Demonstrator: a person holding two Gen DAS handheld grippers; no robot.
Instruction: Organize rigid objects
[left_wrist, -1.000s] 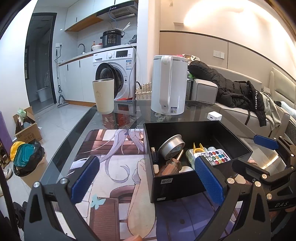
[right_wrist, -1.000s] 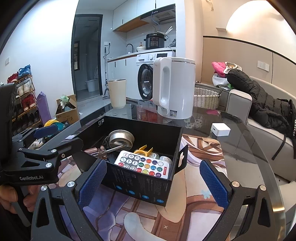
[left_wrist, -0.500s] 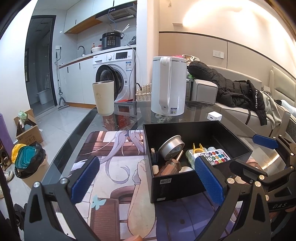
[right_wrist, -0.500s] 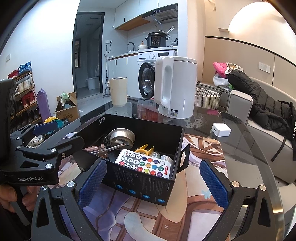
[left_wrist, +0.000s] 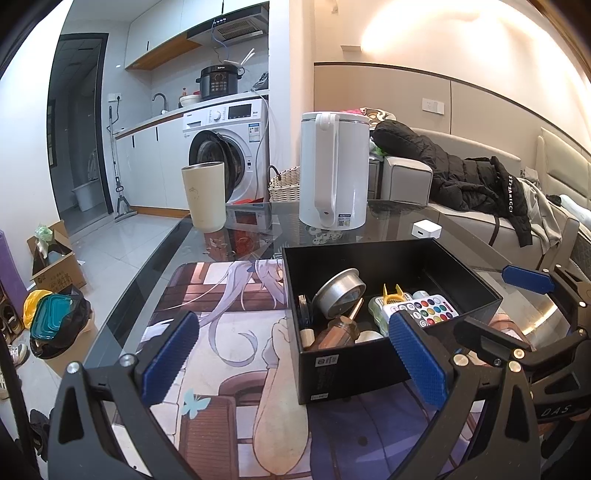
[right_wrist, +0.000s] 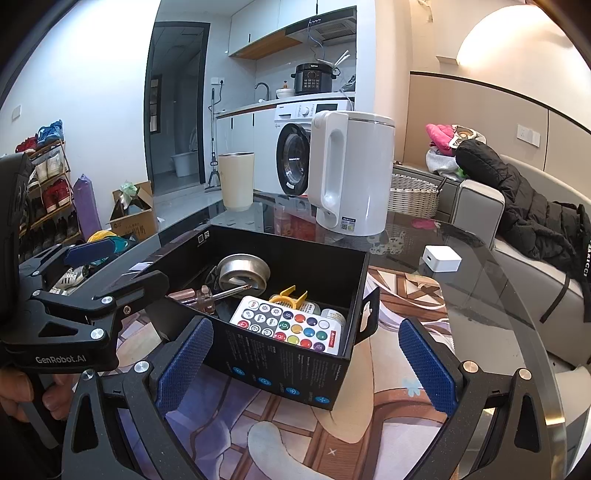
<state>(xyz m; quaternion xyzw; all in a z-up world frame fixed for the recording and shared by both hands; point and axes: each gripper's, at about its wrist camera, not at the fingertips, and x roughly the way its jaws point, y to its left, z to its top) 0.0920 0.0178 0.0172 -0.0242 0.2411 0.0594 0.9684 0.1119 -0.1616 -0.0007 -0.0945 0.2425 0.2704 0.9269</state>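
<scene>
a glass table (left_wrist: 391, 218) bears a printed mat (left_wrist: 221, 302), black box (left_wrist: 369, 365), white kettle (left_wrist: 334, 170), beige cup (left_wrist: 204, 197).

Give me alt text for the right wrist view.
An open black box on a printed mat holds a colourful-buttoned remote, screwdriver and metal bowl. The open right gripper frames it; a white kettle stands behind.

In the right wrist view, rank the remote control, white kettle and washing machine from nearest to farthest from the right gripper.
From the right gripper:
1. Remote control, in the black box, just ahead.
2. White kettle, on the glass table beyond the box.
3. Washing machine, behind the kettle, by the kitchen counter.
</scene>
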